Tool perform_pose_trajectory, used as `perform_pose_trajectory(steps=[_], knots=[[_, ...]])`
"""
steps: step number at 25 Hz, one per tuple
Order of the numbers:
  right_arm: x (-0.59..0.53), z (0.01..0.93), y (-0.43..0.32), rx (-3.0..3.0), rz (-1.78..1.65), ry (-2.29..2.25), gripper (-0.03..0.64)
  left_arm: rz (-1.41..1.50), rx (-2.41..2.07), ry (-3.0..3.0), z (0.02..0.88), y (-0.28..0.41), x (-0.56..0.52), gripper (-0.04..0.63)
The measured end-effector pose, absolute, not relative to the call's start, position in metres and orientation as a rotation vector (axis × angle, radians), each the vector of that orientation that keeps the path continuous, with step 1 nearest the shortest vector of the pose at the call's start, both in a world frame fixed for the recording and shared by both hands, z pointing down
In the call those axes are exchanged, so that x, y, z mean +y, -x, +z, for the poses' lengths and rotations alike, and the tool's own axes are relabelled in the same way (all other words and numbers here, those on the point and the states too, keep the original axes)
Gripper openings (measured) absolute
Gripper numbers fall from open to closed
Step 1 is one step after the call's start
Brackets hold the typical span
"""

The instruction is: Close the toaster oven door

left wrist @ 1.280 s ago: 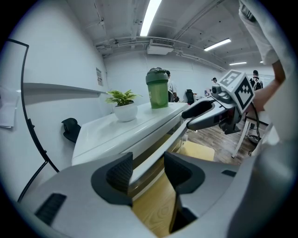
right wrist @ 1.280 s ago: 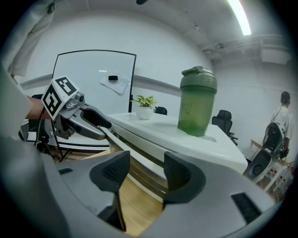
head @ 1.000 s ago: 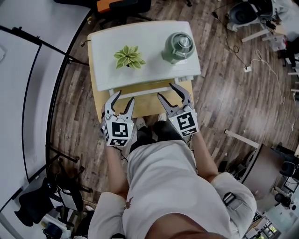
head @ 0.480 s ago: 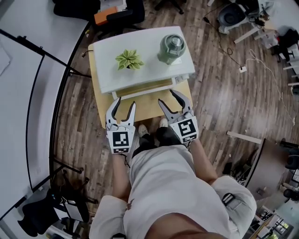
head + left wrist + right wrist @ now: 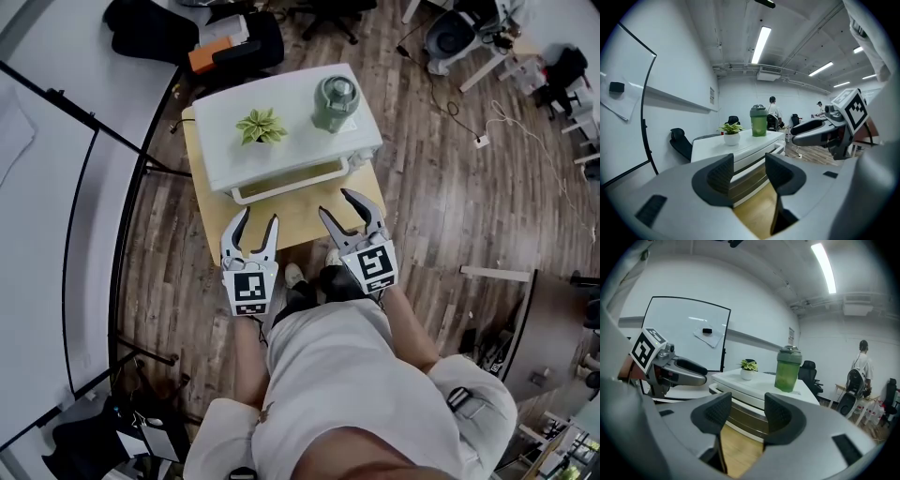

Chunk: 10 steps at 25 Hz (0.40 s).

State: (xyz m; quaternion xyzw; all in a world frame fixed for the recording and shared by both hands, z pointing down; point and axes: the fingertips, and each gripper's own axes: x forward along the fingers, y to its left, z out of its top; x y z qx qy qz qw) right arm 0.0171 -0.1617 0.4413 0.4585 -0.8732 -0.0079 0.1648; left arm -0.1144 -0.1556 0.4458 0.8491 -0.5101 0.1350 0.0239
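A white toaster oven [image 5: 286, 141] stands on a small wooden table [image 5: 291, 217]. Its door stands upright against the front, and the white handle bar [image 5: 289, 184] runs along its top edge. Both my grippers hang over the table's near edge, apart from the oven and aimed at it. My left gripper [image 5: 259, 217] is open; its jaws have just closed a little, with nothing between them. My right gripper [image 5: 334, 202] is open and empty too. The left gripper view shows its pads [image 5: 721, 173] framing the oven's dark glass front [image 5: 747, 174]. The right gripper view shows the same front [image 5: 746, 416].
A small potted plant [image 5: 261, 125] and a green shaker bottle [image 5: 335, 101] sit on the oven's top. A whiteboard on a black stand [image 5: 56, 187] is at the left. A black bag and office chairs [image 5: 187, 33] lie beyond the table. People stand far back [image 5: 860, 371].
Both grippers have drawn back from the oven's front and risen, staying side by side. The door, nearly up a second ago, now stands upright against the front.
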Motion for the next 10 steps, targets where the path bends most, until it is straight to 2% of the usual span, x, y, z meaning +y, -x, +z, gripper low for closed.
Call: perform_pose_trajectory(steps=[10], knots=[[-0.158, 0.429, -0.026, -2.495, -0.047, -1.303, 0.215, 0.419, -1.588, -2.623, 0.437, 0.103, -0.150, 0.199]])
